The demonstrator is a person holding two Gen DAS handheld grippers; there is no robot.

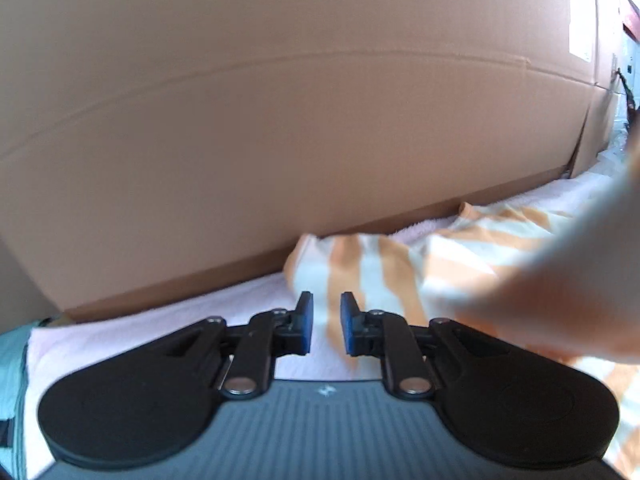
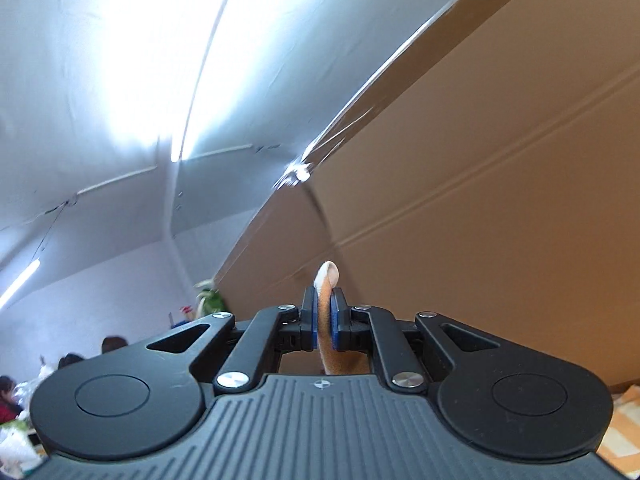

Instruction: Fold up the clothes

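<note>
Left gripper (image 1: 326, 322) with black linkage and blue pads held low over a pale pink towel-like cover (image 1: 168, 320), jaws parted to a narrow gap, nothing between them. Just ahead of the fingertips, an orange-and-white striped soft garment (image 1: 384, 264) lying crumpled on that cover, its far edge reaching the base of a large brown cardboard box (image 1: 280, 100) that fills most of the left wrist view. Blurred, pale shape (image 1: 560, 280) crossing the right side of that view above the striped cloth, probably a forearm or sleeve, too smeared to tell which. Strip of light blue-green fabric (image 1: 12, 380) at the far left edge. Right gripper (image 2: 323, 322) raised and tilted upward, jaws pressed tight on a fold of the same orange-and-white cloth (image 2: 326, 280), a rounded tip of it poking up past the pads and the rest hanging down behind the linkage. Beyond, the cardboard box side (image 2: 480, 200) on the right, a white ceiling (image 2: 120, 60) with bright strip lighting, and seated people (image 2: 8, 396) and a leafy plant (image 2: 210, 300) small in the lower left distance.
</note>
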